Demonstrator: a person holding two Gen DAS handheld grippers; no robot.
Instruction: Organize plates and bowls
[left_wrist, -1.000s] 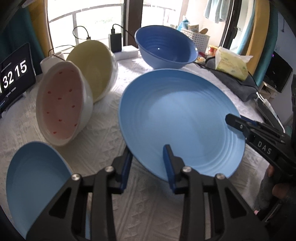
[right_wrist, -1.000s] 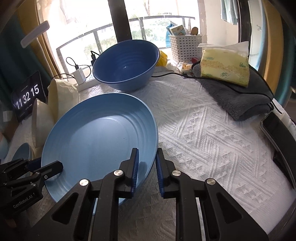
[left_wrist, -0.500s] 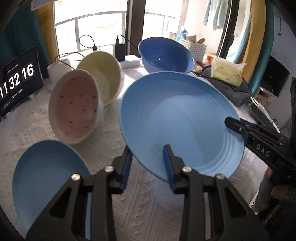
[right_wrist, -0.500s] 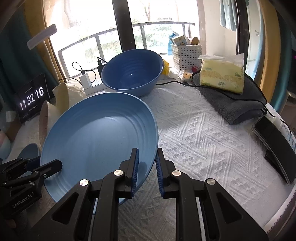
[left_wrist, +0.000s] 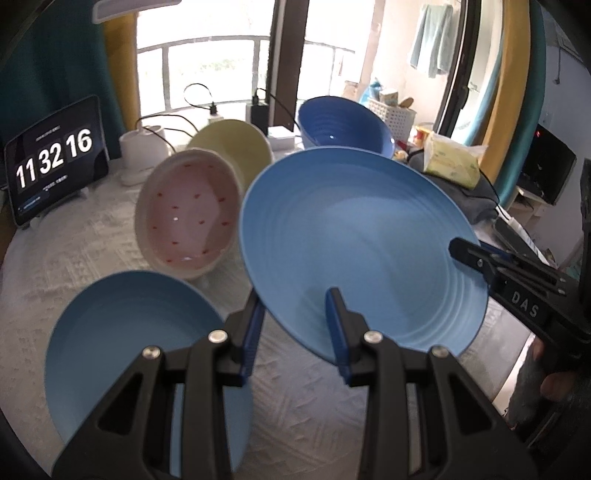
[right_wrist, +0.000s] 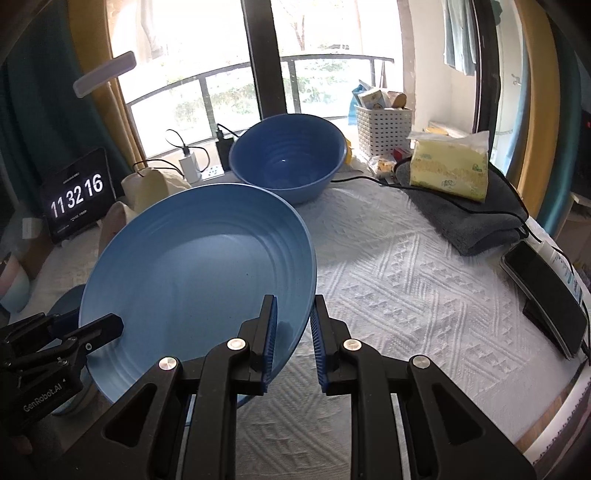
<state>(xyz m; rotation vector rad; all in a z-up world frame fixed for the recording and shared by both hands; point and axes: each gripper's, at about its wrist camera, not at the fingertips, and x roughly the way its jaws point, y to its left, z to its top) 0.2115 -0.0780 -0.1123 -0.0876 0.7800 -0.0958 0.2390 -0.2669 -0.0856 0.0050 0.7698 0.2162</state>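
Note:
Both grippers hold a large light-blue ribbed plate tilted above the white tablecloth. My left gripper is shut on its near rim, one finger under and one inside. My right gripper is shut on the opposite rim of the same plate. Each gripper shows in the other's view: the right gripper at the plate's right edge, the left gripper at its lower left. A small light-blue plate, a pink dotted bowl, a yellow bowl and a dark blue bowl sit on the table.
A clock tablet stands at the far left beside a white lamp base and chargers. On the right lie a grey towel with a yellow tissue pack, a white basket and a phone near the table edge.
Both grippers have risen and drawn back with the large plate held between them. The bowls and table look smaller and farther. More of the small blue plate shows.

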